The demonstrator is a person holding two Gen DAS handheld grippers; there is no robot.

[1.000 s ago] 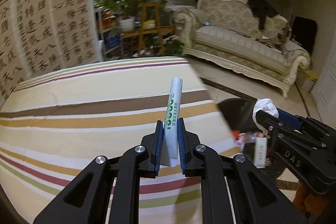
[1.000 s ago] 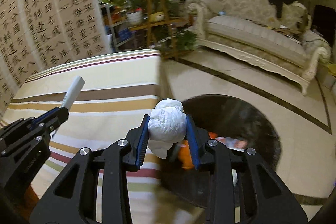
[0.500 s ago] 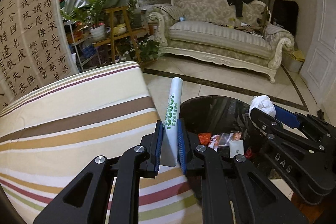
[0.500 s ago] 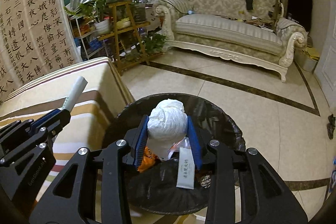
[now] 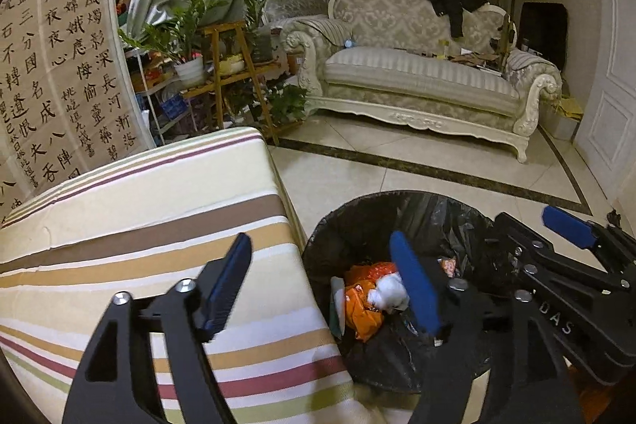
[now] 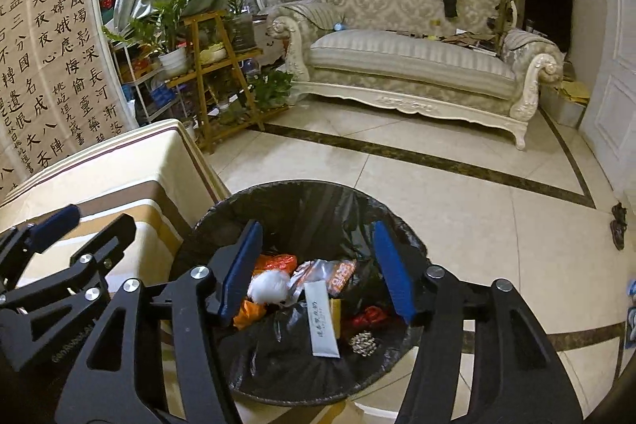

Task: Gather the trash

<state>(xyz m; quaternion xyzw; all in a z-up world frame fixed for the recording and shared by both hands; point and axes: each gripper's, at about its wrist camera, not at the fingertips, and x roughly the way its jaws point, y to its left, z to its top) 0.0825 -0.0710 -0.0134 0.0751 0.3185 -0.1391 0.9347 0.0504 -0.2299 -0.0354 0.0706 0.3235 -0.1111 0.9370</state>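
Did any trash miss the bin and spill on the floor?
No spill shows. The white wad and the wrappers lie inside the black-lined bin. The floor around it looks clean, apart from a small dark thing far to the right.

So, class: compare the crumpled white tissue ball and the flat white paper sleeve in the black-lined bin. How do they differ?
The crumpled white tissue ball is rounded and wrinkled; the flat white paper sleeve is long, smooth and rectangular. The sleeve carries dark printed characters; the ball is plain. The ball lies left of the sleeve. Both are white paper rubbish lying inside the black-lined bin.
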